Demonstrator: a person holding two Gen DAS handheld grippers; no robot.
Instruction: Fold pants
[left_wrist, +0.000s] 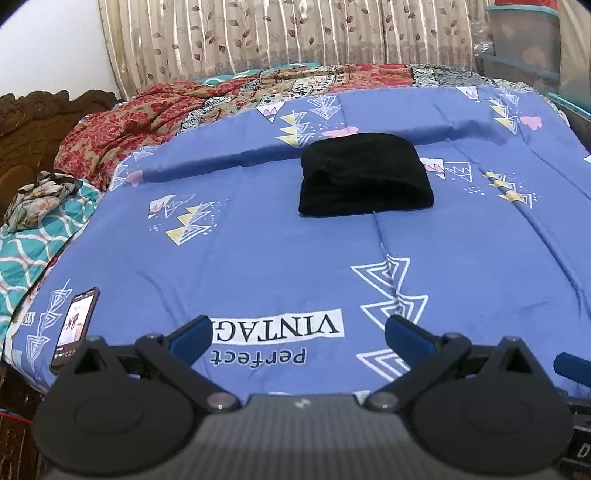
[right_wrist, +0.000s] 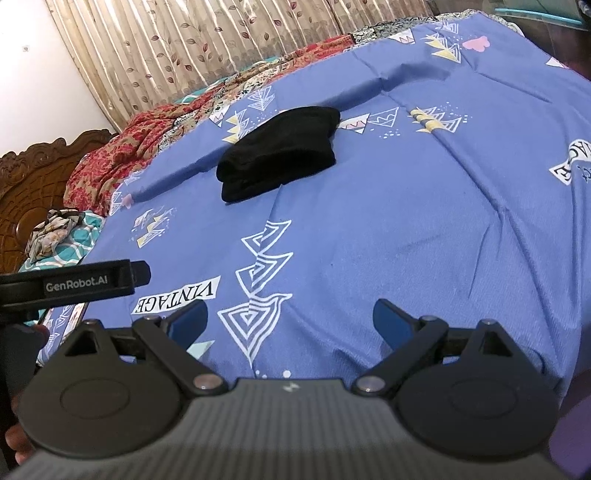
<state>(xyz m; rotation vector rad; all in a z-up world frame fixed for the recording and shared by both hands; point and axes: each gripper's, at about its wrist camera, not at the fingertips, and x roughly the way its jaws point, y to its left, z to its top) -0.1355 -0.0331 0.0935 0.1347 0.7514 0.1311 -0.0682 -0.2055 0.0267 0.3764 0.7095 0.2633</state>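
Observation:
The black pants (left_wrist: 364, 173) lie folded into a compact rectangular bundle on the blue patterned bedsheet (left_wrist: 258, 258), in the middle of the bed. They also show in the right wrist view (right_wrist: 279, 151), up and left of centre. My left gripper (left_wrist: 297, 338) is open and empty, held back near the bed's front edge, well short of the pants. My right gripper (right_wrist: 290, 319) is open and empty, also near the front edge and far from the pants. The left gripper's body (right_wrist: 74, 282) shows at the left of the right wrist view.
A phone (left_wrist: 75, 328) lies on the sheet at the front left corner. A red floral quilt (left_wrist: 122, 125) is bunched along the far left. A crumpled cloth (left_wrist: 37, 201) sits by the carved wooden headboard (left_wrist: 22, 122). Curtains hang behind; plastic bins (left_wrist: 528, 48) stand at far right.

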